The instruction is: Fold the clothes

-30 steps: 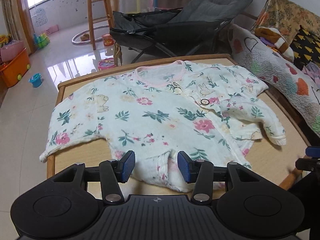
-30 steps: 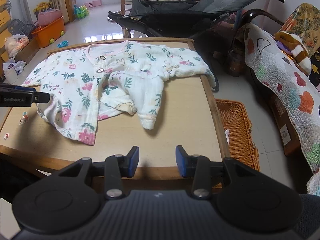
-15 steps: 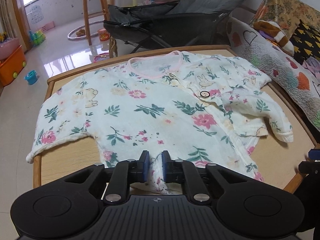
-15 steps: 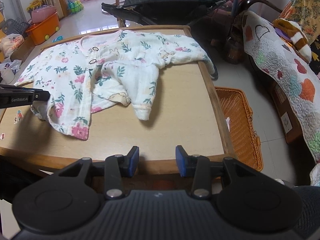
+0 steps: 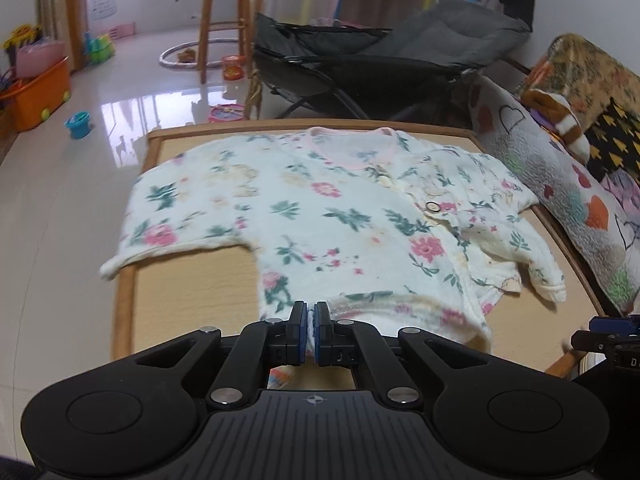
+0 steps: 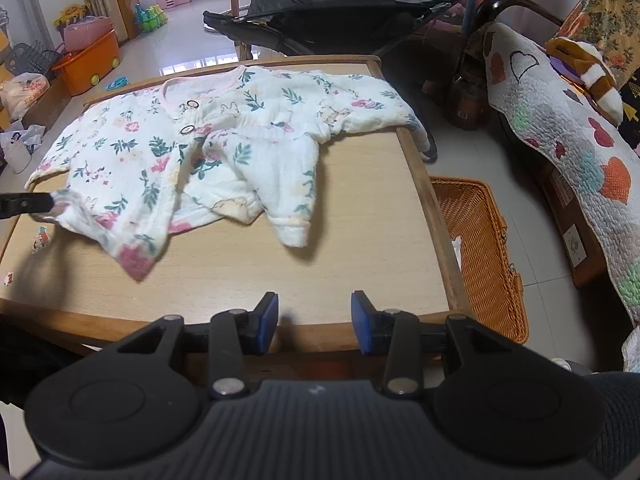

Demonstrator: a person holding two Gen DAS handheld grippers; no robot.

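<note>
Your counter (image 6: 248, 272) carries the garment (image 5: 340, 216) spread flat, neck away from you, ready for folding. Your left tool (image 5: 310, 334) is clamped on its near hem to lift it; your right tool (image 6: 314, 322) waits half open, empty. No writing is readable.

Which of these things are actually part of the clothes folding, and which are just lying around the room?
Part of the job:
- white floral baby garment with pink collar
- wooden table
- left hand-held gripper, shut on the garment's hem
- right hand-held gripper, open, holding nothing

Just lying about:
- orange wicker basket
- grey folding recliner
- orange plastic toy bin
- patchwork quilt
</note>
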